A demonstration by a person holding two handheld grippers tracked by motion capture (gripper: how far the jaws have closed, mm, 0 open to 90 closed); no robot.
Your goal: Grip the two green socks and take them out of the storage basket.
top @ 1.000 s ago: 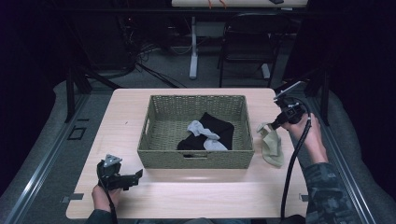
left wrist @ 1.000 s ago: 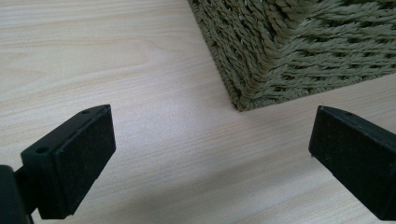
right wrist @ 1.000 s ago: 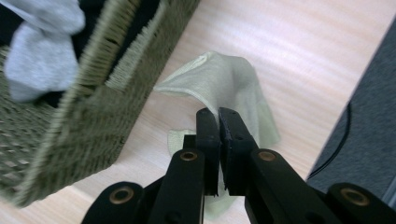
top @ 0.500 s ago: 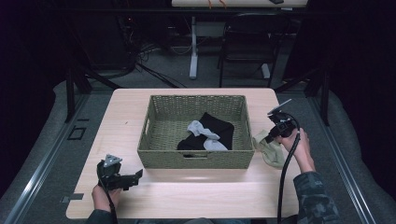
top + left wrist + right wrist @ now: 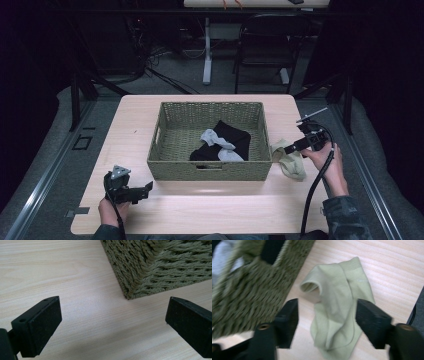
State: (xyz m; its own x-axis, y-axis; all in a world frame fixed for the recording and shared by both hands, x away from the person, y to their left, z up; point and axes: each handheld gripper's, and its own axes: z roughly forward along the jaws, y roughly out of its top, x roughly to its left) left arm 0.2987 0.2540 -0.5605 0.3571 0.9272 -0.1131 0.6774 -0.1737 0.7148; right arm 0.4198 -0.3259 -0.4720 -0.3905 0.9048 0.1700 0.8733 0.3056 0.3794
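A pale green sock lies crumpled on the wooden table, just right of a woven basket. In the basket are a black garment and a grey sock. My right gripper hovers low over the green sock, open. In the right gripper view the green sock lies between the two spread jaws of that gripper, with the basket wall at the left. My left gripper rests open near the basket's front left corner, nothing between its fingers.
The table's right edge is close to the green sock. A chair and a desk leg stand on the floor beyond the table. A black cable trails from the right gripper along the forearm.
The right gripper has come down and toward the person, from above the table's far right to the green sock. The left gripper has stayed put.
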